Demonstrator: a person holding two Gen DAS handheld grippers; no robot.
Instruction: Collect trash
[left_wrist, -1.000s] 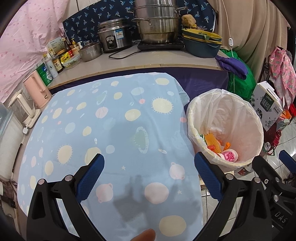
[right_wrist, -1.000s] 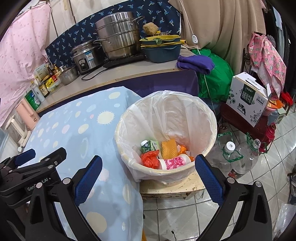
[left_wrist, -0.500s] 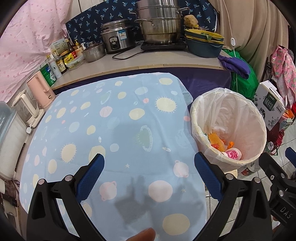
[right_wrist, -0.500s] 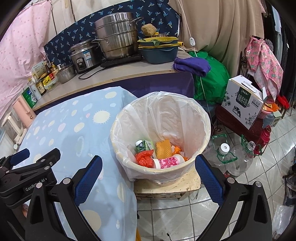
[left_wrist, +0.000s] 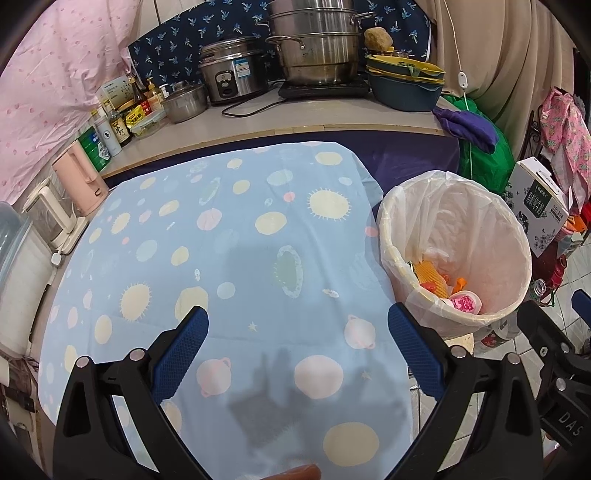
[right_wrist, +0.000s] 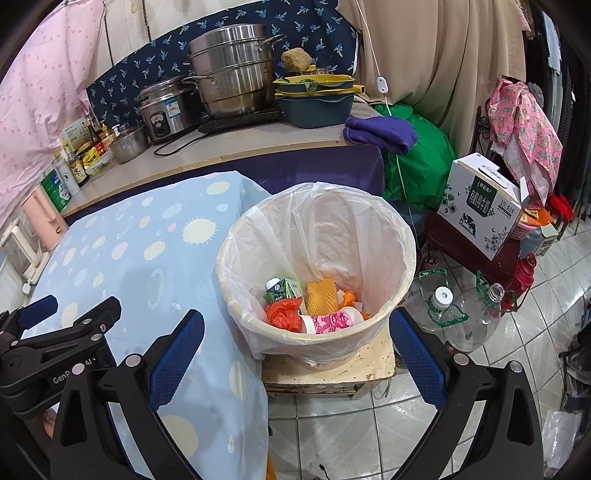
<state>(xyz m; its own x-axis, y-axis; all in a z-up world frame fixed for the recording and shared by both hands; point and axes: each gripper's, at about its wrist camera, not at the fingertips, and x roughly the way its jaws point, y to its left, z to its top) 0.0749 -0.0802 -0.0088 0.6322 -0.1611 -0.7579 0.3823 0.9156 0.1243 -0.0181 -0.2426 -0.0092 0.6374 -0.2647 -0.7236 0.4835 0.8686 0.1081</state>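
A cream trash bin (right_wrist: 317, 343) lined with a clear bag stands on a low wooden stool beside the table. It holds a pink-and-white cup (right_wrist: 330, 320), an orange wrapper (right_wrist: 322, 293), a red bag (right_wrist: 283, 314) and a green carton (right_wrist: 282, 288). The bin also shows in the left wrist view (left_wrist: 469, 317) at the right. My left gripper (left_wrist: 297, 343) is open and empty above the blue dotted tablecloth (left_wrist: 229, 258). My right gripper (right_wrist: 295, 347) is open and empty, in front of the bin.
A counter behind carries steel pots (left_wrist: 314, 44), a rice cooker (left_wrist: 232, 70), bottles and blue basins (left_wrist: 406, 88). A milk box (right_wrist: 484, 203) and empty plastic bottles (right_wrist: 465, 317) stand on the tiled floor at the right. A pink kettle (left_wrist: 79, 181) stands at the table's left.
Both grippers have drawn back a little and stayed open. The bin and table look slightly farther away in both views.
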